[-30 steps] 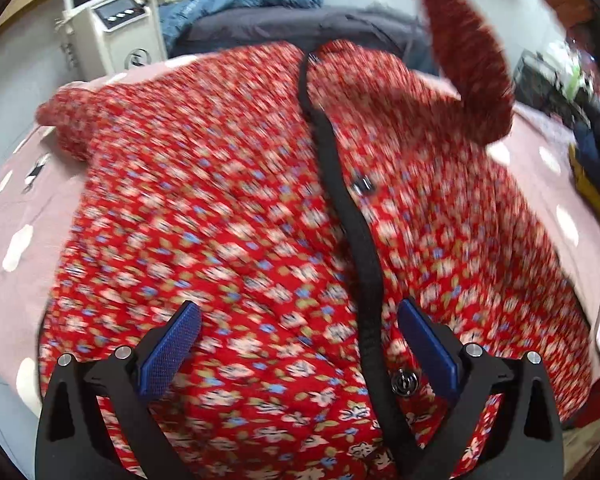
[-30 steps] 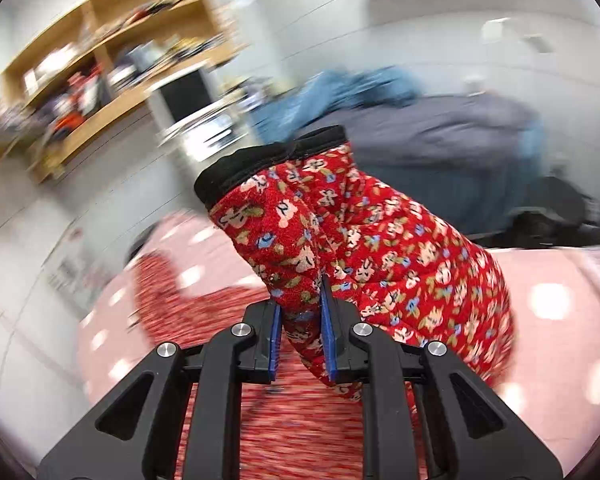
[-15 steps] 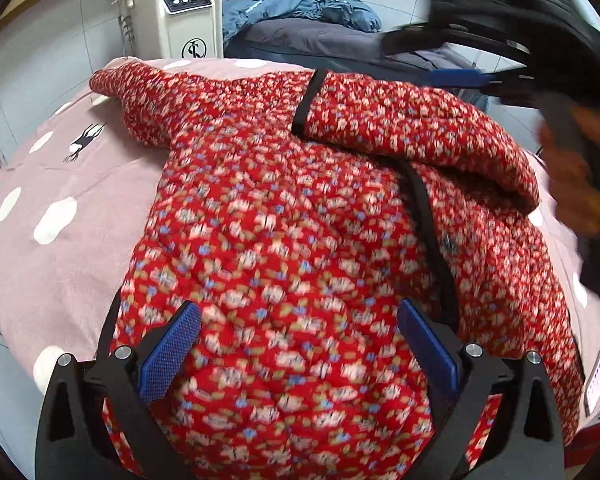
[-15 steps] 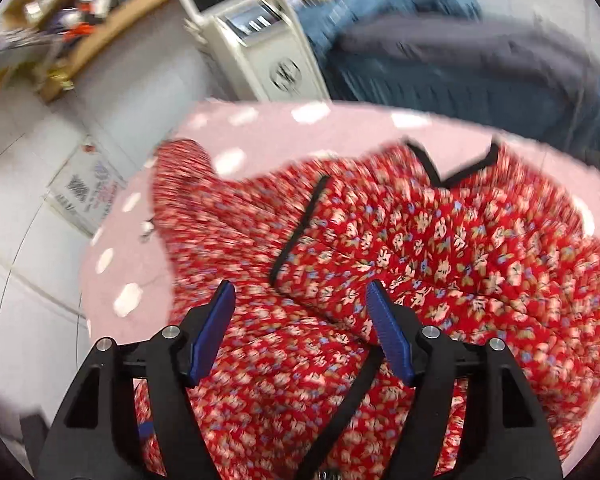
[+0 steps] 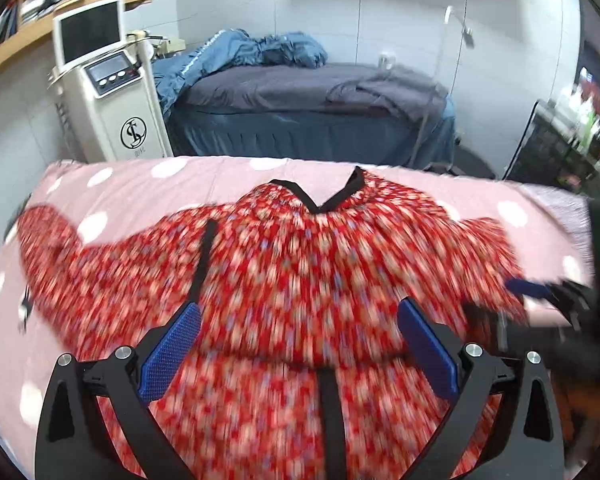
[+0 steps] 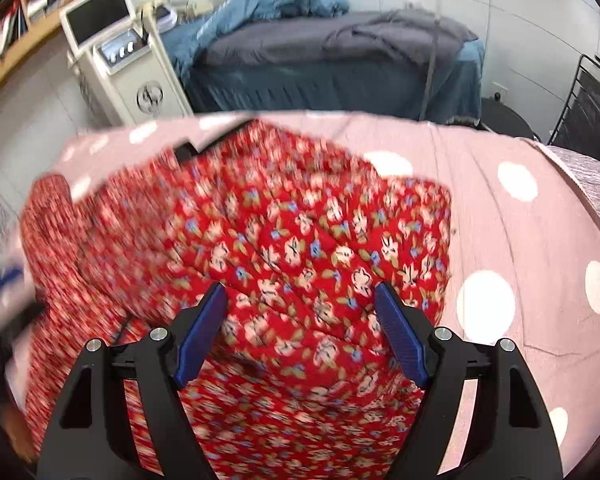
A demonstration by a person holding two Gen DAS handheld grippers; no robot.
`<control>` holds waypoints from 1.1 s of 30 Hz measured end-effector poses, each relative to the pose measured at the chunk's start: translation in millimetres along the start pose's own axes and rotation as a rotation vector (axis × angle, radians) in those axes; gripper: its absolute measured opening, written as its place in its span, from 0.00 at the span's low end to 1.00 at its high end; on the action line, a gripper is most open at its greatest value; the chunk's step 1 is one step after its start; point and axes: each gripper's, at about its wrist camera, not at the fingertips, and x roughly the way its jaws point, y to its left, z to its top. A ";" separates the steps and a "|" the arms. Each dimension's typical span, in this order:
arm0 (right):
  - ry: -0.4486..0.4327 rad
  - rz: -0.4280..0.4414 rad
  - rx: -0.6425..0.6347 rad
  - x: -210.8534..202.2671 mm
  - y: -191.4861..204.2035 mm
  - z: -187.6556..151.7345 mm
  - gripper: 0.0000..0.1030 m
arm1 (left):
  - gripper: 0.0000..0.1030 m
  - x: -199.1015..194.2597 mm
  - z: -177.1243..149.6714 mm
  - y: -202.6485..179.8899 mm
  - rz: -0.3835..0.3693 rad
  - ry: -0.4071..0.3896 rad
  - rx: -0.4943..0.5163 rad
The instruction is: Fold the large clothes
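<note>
A red floral jacket with black trim (image 5: 300, 280) lies spread on a pink polka-dot bed (image 5: 140, 184). Its right sleeve is folded across the chest, and the left sleeve stretches out to the left. My left gripper (image 5: 298, 344) is open and empty above the jacket's lower front. My right gripper (image 6: 300, 332) is open and empty above the jacket's folded right side (image 6: 300, 248). The right gripper also shows blurred at the right edge of the left wrist view (image 5: 548, 296).
A white machine with a screen (image 5: 108, 92) stands behind the bed at the left. A dark massage bed with blue bedding (image 5: 300, 96) stands behind. A black rack (image 5: 560, 152) is at the right. Shelves (image 6: 40, 0) run along the left wall.
My right gripper let go of the sleeve, which now lies folded across the jacket. Both grippers have drawn back toward the jacket's lower part.
</note>
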 end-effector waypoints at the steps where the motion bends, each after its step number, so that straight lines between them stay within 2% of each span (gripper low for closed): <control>1: 0.012 -0.022 -0.030 8.3 8.1 -3.8 0.75 | 0.94 19.8 6.3 -4.1 0.028 0.034 0.011; 3: 0.018 -0.062 -0.074 17.2 8.1 -12.4 0.75 | 0.94 55.4 9.0 -9.7 0.030 0.120 0.024; 5: 0.005 -0.094 -0.103 29.6 14.3 -21.2 0.77 | 0.95 100.7 -2.8 -14.5 0.068 0.261 0.050; 6: 0.010 -0.110 -0.126 35.0 11.7 -25.9 0.79 | 0.95 109.9 -8.0 -15.5 0.072 0.281 0.055; 7: 0.006 -0.129 -0.162 42.2 15.5 -31.3 0.81 | 0.95 109.6 -12.0 -15.3 0.065 0.235 0.050; 8: -0.016 -0.142 -0.177 43.2 16.8 -34.1 0.82 | 0.95 109.4 -12.1 -15.4 0.064 0.223 0.047; 11: -0.048 -0.157 -0.168 43.6 18.2 -38.1 0.84 | 0.95 110.2 -9.8 -14.4 0.056 0.219 0.042; 16: -0.114 -0.195 -0.170 47.7 23.6 -44.1 0.86 | 0.95 107.7 -13.8 -14.2 0.075 0.167 0.042; 18: -0.106 -0.202 -0.179 50.0 26.0 -47.8 0.87 | 0.95 102.4 -21.2 -14.9 0.077 0.152 0.040; 21: -0.092 -0.198 -0.180 47.0 25.3 -48.6 0.87 | 0.95 86.4 -29.6 -15.6 0.057 0.124 0.041; 23: -0.075 -0.204 -0.165 25.4 25.7 -47.4 0.87 | 0.94 63.0 -32.1 -9.6 0.041 0.110 0.019; 24: -0.105 -0.203 -0.132 9.3 25.5 -50.4 0.87 | 0.94 48.6 -35.1 -4.2 0.034 0.081 -0.004; 26: -0.176 -0.148 -0.060 -26.0 24.7 -61.3 0.87 | 0.94 10.9 -46.6 12.1 0.002 -0.020 -0.064; 28: -0.187 -0.061 -0.025 -46.8 31.4 -75.7 0.89 | 0.94 -14.4 -60.6 32.6 -0.002 -0.062 -0.122; 31: -0.108 0.063 -0.070 -49.9 56.8 -98.2 0.92 | 0.94 -34.6 -83.3 72.3 0.043 -0.046 -0.229; 33: -0.069 0.075 -0.155 -40.0 77.5 -114.9 0.92 | 0.94 -46.4 -95.1 99.1 0.055 -0.047 -0.305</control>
